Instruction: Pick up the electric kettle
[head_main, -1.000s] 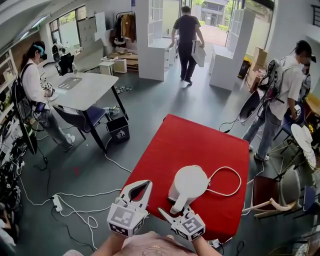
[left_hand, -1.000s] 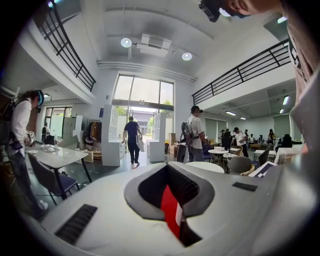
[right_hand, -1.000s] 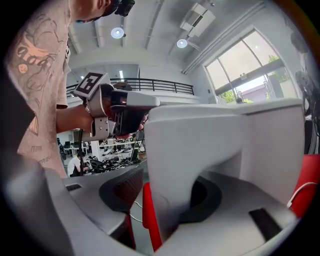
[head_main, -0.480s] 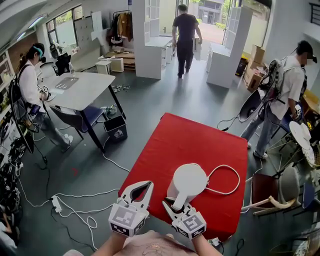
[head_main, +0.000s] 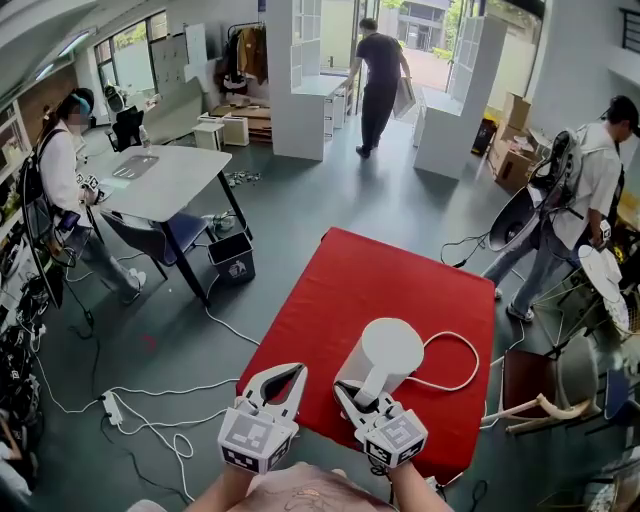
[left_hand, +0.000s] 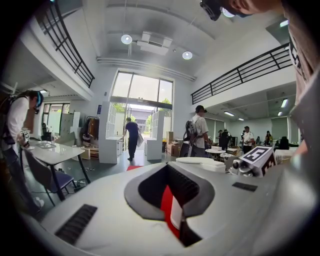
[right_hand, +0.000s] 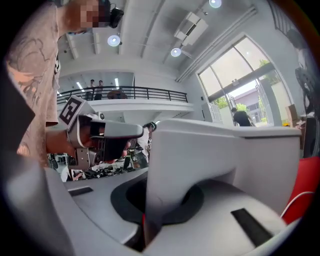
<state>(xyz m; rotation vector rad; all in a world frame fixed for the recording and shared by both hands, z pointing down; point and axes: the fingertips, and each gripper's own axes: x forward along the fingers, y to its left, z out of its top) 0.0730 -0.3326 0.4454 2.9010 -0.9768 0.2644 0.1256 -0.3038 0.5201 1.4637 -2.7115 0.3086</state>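
Observation:
The white electric kettle (head_main: 390, 352) is on the near part of the red table (head_main: 360, 280), its white cord (head_main: 455, 370) looping off to the right. My right gripper (head_main: 362, 392) has its jaws closing on the kettle's handle, which is pinched between them. In the right gripper view the kettle (right_hand: 225, 160) fills the frame, with the handle running down into my right gripper (right_hand: 150, 220). My left gripper (head_main: 293, 372) hovers at the table's near left edge with its tips together and nothing in it. The left gripper view shows the left gripper (left_hand: 172, 200) and the kettle's lid (left_hand: 200, 161) beyond.
A grey table (head_main: 170, 180) with a seated person (head_main: 60, 170) is at the left, and a black bin (head_main: 236, 257) stands beside it. Cables and a power strip (head_main: 115, 405) lie on the floor. A person (head_main: 585, 200) stands at the right near chairs (head_main: 560, 380). Another person walks away by white cabinets (head_main: 300, 110).
My right gripper has shut on the kettle's handle and moved up and a little to the right, the kettle shifting with it. The left gripper has stayed put.

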